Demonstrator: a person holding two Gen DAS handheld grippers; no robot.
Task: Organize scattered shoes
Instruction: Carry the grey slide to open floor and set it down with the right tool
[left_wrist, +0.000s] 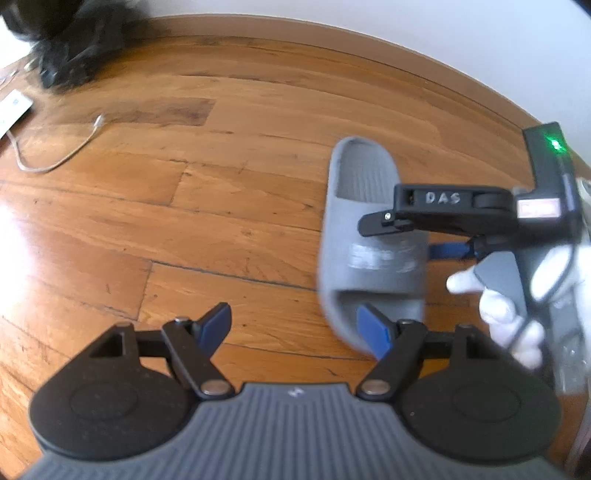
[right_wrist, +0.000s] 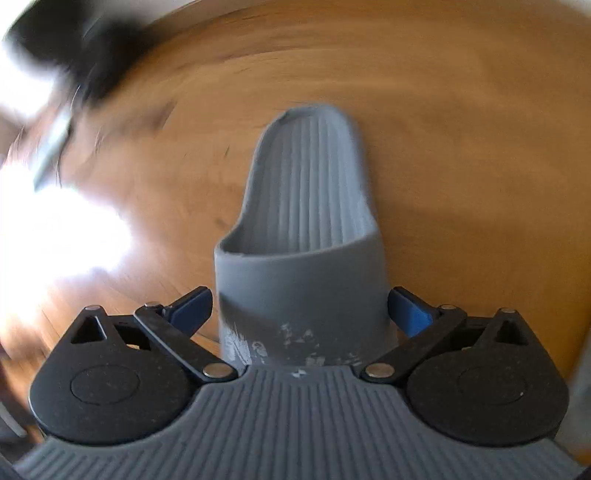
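While the grey slide sandal (right_wrist: 301, 236) sits between your right gripper (right_wrist: 300, 306)'s fingers, its long axis runs straight ahead along them, toe strap nearest the tool and heel pointing away over the wooden floor (left_wrist: 184, 206). The blue pads (right_wrist: 408, 312) flank the strap on both sides, yet a sliver of gap shows at each, so I cannot tell whether they are pressing it or only bracketing it. From the left wrist view, your right gripper reaches across the sandal from the right side, gloved hand (left_wrist: 506, 310) wrapped on the handle, and the sandal looks tilted and blurred, possibly off the floor, though that is unclear. Your left gripper (left_wrist: 299, 328) hangs nearby, spread wide and holding nothing, with the sandal lying ahead and to its right, its near end just beside the right pad. The right tool is plainly the nearer one, already aligned; the coming move likely turns on keeping that lengthwise alignment. A white cable (left_wrist: 55, 155) lies far left.
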